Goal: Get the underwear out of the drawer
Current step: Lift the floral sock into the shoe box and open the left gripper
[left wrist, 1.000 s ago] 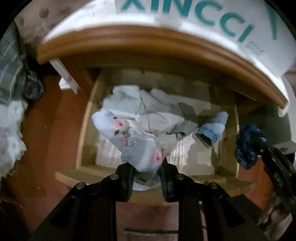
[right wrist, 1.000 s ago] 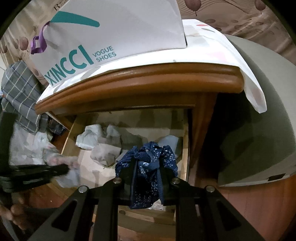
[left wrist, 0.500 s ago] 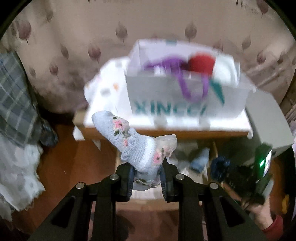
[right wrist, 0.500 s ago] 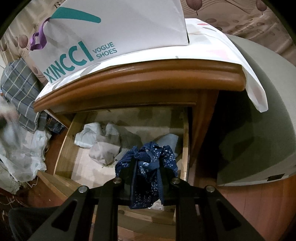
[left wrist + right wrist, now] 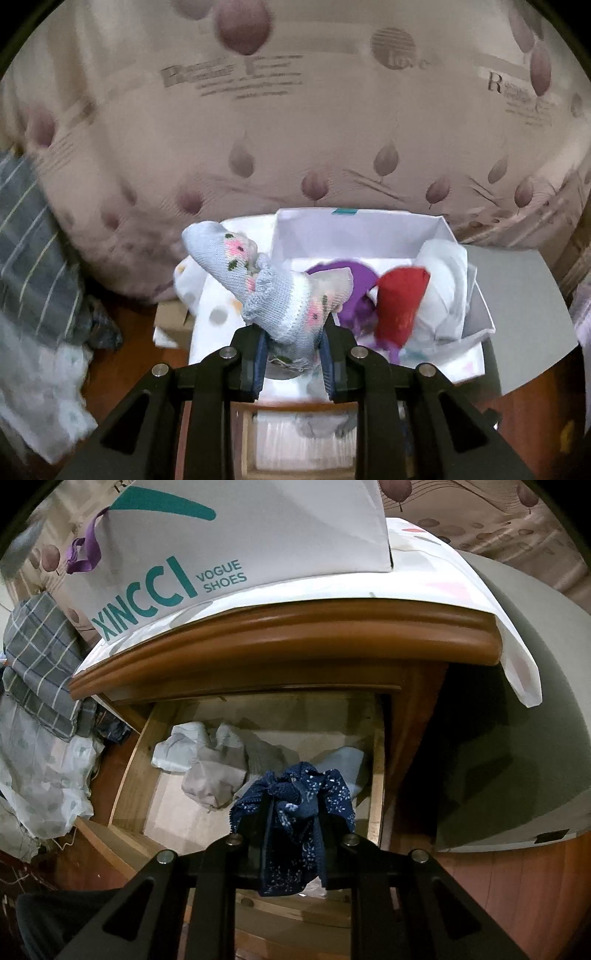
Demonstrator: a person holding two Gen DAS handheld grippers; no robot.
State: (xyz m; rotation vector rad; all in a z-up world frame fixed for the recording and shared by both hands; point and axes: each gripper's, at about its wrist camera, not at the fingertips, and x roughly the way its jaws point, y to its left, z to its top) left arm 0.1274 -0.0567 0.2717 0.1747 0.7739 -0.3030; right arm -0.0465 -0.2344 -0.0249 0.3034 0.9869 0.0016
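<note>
My left gripper [image 5: 293,352] is shut on a pale blue knitted garment with pink flowers [image 5: 266,288], held high above the white shopping bag [image 5: 369,232] on the cabinet top. The open wooden drawer [image 5: 299,443] shows far below between the fingers. In the right wrist view, my right gripper [image 5: 293,849] is shut on a dark blue patterned piece of underwear [image 5: 295,805], hanging over the front right of the open drawer [image 5: 127,775]. Several pale grey and white garments [image 5: 214,764] lie in the drawer's back left.
The white XINCCI bag [image 5: 221,546] with purple handles stands on the cabinet top [image 5: 295,642], holding red cloth [image 5: 402,302] and white items. A patterned mattress [image 5: 295,129] rises behind. Plaid fabric [image 5: 40,653] and a white plastic bag [image 5: 44,775] lie left; a grey surface [image 5: 517,701] lies right.
My left gripper has risen steeply with the knitted garment, from drawer level to above the shopping bag, and has left the right wrist view. The right gripper has stayed still with the blue underwear.
</note>
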